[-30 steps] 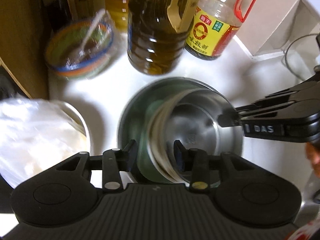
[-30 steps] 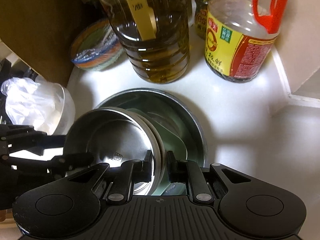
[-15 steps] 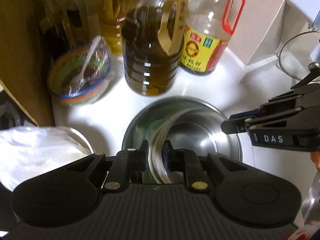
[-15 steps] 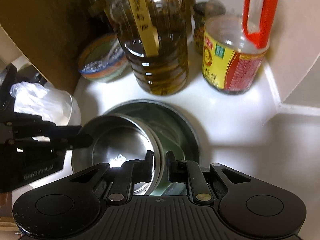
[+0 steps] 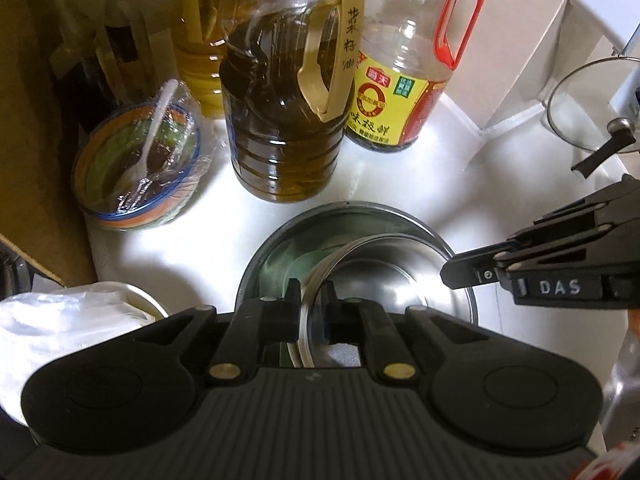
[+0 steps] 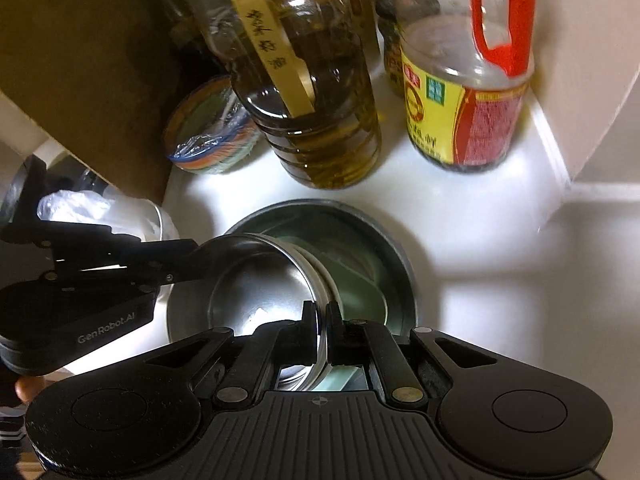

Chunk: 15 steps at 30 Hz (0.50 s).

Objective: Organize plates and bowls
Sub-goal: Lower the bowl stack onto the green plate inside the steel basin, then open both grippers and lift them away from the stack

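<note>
The fingers of the left gripper (image 5: 310, 300) and the right gripper (image 6: 320, 322) both pinch the rim of the small steel bowl (image 5: 384, 276), which sits tilted inside the large steel bowl (image 5: 276, 256), just in front of the oil bottle (image 5: 284, 128) on the bench (image 5: 180, 248).

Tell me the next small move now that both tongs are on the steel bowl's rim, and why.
Probably lift straight up, both hands together. The left tongs and right tongs pinch opposite sides of the small shiny steel bowl, which sits tilted inside the larger grey metal basin.

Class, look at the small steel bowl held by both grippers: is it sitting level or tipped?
Tipped. The small steel bowl leans inside the large basin, its rim slanted, showing the pale green dish beneath.
</note>
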Motion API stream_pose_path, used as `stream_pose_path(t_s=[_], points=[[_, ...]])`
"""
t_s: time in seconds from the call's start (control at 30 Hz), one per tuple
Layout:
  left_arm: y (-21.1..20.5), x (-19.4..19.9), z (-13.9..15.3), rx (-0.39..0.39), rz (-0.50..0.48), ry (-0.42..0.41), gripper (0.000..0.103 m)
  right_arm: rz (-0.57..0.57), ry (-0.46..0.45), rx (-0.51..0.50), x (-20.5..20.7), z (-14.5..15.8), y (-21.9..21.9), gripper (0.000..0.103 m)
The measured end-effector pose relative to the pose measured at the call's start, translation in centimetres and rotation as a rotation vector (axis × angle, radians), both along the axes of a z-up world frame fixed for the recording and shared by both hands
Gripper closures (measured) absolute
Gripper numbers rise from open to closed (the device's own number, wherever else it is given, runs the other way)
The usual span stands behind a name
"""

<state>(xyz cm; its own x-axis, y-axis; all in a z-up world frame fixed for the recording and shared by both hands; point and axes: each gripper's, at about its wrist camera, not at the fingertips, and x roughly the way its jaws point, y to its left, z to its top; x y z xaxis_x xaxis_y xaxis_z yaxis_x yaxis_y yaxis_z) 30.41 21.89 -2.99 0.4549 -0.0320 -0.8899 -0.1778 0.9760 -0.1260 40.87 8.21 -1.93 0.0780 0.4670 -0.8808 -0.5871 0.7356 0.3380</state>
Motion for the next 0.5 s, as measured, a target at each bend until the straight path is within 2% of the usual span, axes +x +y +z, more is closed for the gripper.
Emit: stream_pose_path(t_s=[0.23,0.4,0.5], points=[[0.5,1.1,-0.1,-0.022,-0.053,0.063,0.095,-0.044,0.108,0.014,1.6,-0.1,-0.2,0.098],[0.6,1.9,-0.1,-0.021,-0.088,0.101,0.095,-0.096,0.223,0.046,3.1,-0.7,-1.0,0.097],[0.1,1.9,0.0,0.015,-0.104,0.098,0.095,-0.065,0.199,0.041,2.8,-0.4,-0.6,0.097]])
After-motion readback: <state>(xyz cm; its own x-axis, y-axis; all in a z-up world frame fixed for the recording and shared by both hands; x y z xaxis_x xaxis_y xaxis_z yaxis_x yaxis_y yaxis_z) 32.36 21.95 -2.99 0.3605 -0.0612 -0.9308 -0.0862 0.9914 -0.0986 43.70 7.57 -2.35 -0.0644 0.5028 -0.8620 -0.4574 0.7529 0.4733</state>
